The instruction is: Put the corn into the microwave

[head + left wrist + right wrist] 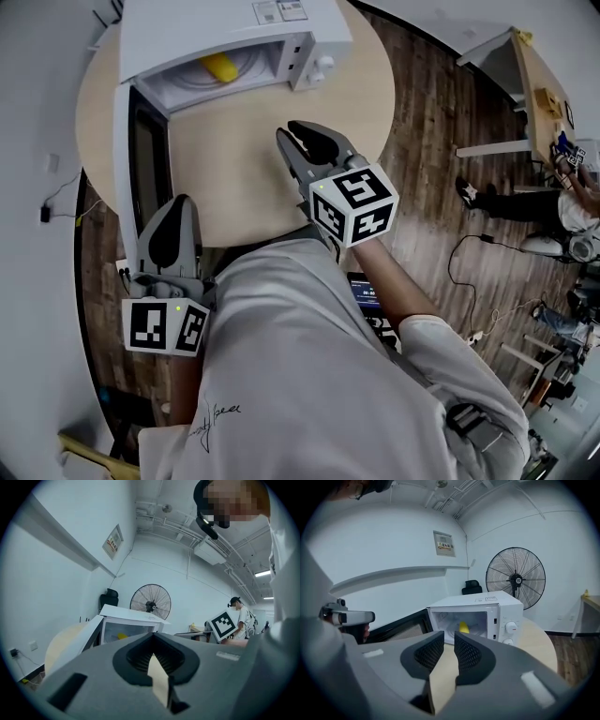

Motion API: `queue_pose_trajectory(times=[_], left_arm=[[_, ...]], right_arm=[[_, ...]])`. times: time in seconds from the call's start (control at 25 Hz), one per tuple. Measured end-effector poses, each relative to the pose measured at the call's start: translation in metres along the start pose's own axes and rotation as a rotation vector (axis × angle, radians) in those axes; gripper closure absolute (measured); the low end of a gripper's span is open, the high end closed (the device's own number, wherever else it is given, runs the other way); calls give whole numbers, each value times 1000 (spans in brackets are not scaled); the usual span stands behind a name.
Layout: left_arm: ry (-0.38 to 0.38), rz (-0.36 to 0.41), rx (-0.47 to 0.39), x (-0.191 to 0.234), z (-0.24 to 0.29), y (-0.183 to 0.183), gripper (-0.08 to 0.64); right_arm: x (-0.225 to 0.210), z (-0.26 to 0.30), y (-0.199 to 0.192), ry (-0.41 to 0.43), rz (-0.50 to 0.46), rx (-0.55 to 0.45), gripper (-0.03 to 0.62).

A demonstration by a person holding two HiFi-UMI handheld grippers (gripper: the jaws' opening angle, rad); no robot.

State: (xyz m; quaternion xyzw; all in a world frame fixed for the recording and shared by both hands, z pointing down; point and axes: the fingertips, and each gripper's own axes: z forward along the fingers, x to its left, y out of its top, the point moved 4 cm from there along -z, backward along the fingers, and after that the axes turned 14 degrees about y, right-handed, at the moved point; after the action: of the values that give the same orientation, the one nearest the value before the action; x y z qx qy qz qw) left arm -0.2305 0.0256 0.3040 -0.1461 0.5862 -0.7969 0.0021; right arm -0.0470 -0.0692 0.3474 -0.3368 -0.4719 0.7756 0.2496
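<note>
Corn (218,67) lies inside open microwave (187,28), 11 o'clock on tabletop (244,169). Job likely done, hence right gripper (295,133) jaws slightly apart, empty; left gripper (178,204) jaws together, idle.

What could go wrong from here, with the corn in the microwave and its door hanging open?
The door stands wide open beside the left tongs; a careless swing could knock it or shift the microwave on the table. The empty right tongs hang before the opening, so the closing door might clip them. A jolt could roll the corn.
</note>
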Motion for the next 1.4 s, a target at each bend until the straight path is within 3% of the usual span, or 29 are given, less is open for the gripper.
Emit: queue_pose_trajectory(times=[0.44, 1.0, 1.4], left_arm=[[14, 7, 12, 15, 0, -6, 572], [8, -9, 54, 15, 7, -17, 572], [50, 44, 60, 17, 8, -24, 572]], right_arm=[[22, -21, -4, -21, 31, -21, 556], [19, -45, -13, -40, 38, 3, 563], [20, -66, -17, -32, 32, 5, 580]])
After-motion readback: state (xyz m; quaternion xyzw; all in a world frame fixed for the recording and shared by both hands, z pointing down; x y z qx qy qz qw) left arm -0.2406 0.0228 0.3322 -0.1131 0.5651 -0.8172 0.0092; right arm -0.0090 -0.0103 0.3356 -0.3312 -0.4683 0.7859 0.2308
